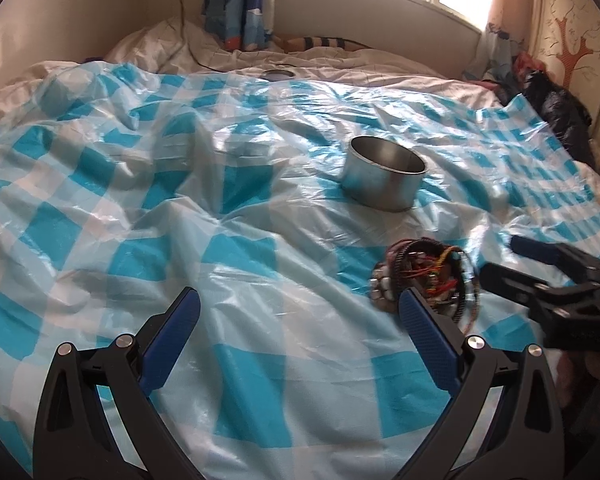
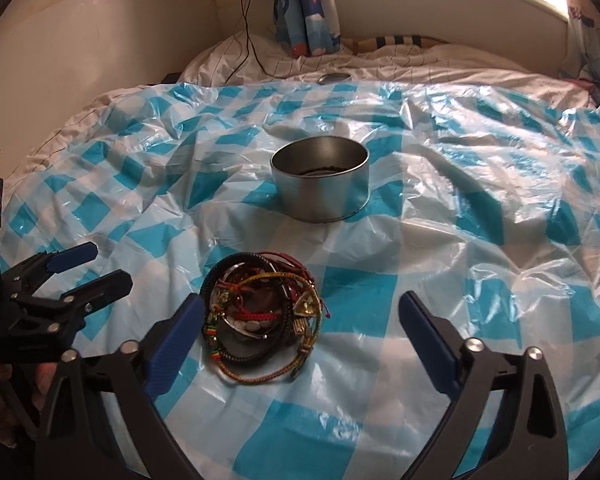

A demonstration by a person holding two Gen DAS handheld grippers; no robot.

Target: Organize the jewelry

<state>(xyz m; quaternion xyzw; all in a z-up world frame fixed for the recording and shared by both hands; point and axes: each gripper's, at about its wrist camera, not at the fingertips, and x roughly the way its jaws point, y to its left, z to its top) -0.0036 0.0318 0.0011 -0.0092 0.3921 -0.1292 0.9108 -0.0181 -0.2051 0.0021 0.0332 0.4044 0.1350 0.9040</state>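
A tangled heap of bracelets and cords [image 2: 260, 312] lies on the blue-and-white checked plastic sheet [image 2: 420, 240], just inside the left finger of my right gripper [image 2: 300, 312], whose jaws stand wide apart and press on nothing. Beyond the heap stands a round open metal tin [image 2: 320, 184] with something dark at its bottom. In the left wrist view the same heap [image 1: 428, 276] sits behind the right finger of my left gripper [image 1: 300, 312], which is open and empty. The tin [image 1: 384, 174] stands farther back.
The sheet covers a rumpled bed with white bedding [image 2: 260, 60] behind it. A small round metal lid [image 2: 334, 78] lies at the sheet's far edge. A black cable [image 2: 248, 40] runs down the wall. Dark clothes [image 1: 556, 108] are piled at the right. Each gripper appears in the other's view.
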